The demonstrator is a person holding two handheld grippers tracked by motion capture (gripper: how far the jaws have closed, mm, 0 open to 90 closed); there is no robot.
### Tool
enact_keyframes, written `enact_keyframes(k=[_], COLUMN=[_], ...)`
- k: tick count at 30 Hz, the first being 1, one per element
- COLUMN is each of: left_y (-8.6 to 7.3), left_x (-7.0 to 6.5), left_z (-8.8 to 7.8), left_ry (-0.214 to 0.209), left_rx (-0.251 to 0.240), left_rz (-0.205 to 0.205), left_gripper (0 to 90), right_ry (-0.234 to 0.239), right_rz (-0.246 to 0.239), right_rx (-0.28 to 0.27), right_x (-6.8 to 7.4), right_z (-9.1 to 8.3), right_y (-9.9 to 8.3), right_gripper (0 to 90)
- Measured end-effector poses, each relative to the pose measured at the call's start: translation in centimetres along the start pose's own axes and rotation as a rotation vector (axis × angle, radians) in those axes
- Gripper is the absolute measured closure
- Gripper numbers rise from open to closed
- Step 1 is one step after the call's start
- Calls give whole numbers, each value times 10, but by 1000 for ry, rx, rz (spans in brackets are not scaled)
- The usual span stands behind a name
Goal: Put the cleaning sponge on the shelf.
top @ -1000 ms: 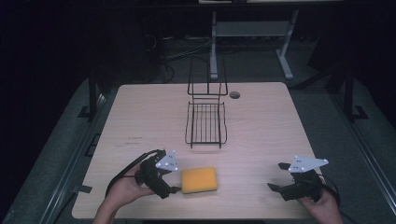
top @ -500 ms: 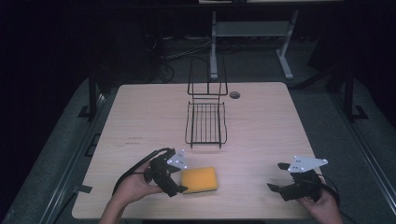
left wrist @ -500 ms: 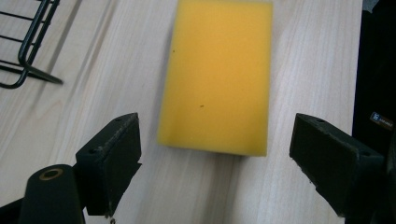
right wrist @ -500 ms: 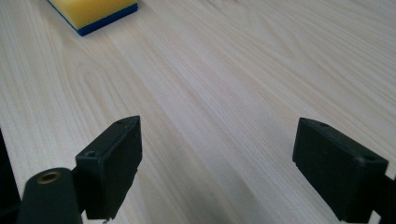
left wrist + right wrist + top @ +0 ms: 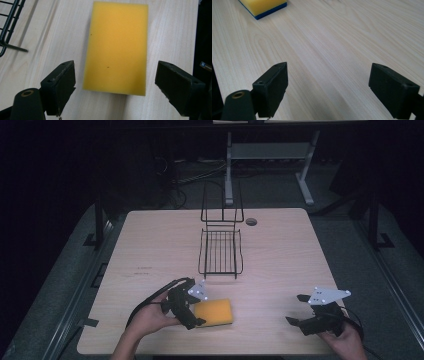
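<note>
Seen from above: pale wooden table [image 5: 280, 265] on dark floor. Near its middle, black wire rack [image 5: 221, 251] with an upright wire back at the far end; round cable hole [image 5: 251, 221] just beside that back. At the near edge, yellow sponge [image 5: 215, 312] lying flat. Left gripper [image 5: 196, 312], held in a hand [image 5: 150, 317], up against the sponge's left end, jaws spread. Right gripper [image 5: 297, 310] well apart at the near right, held low over bare wood, jaws spread.
</note>
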State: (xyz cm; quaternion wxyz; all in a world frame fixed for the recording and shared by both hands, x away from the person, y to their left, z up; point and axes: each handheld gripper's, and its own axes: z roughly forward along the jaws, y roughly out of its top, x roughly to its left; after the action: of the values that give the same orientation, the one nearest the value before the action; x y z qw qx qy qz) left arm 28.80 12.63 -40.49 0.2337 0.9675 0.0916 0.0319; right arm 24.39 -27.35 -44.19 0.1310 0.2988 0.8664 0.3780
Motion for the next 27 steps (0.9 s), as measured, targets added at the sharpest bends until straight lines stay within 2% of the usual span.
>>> enact_keyframes(k=[18, 27], left_y=[13, 16], left_x=[1, 1], left_z=[11, 19], left_ry=[-20, -25], left_rx=[34, 68], left_rz=[13, 26], left_gripper=[160, 160], right_ry=[9, 15], right_rz=[-7, -7], right_rx=[1, 3], right_x=[1, 1], right_z=[0, 1], right_y=[1, 1], right_gripper=[155, 155])
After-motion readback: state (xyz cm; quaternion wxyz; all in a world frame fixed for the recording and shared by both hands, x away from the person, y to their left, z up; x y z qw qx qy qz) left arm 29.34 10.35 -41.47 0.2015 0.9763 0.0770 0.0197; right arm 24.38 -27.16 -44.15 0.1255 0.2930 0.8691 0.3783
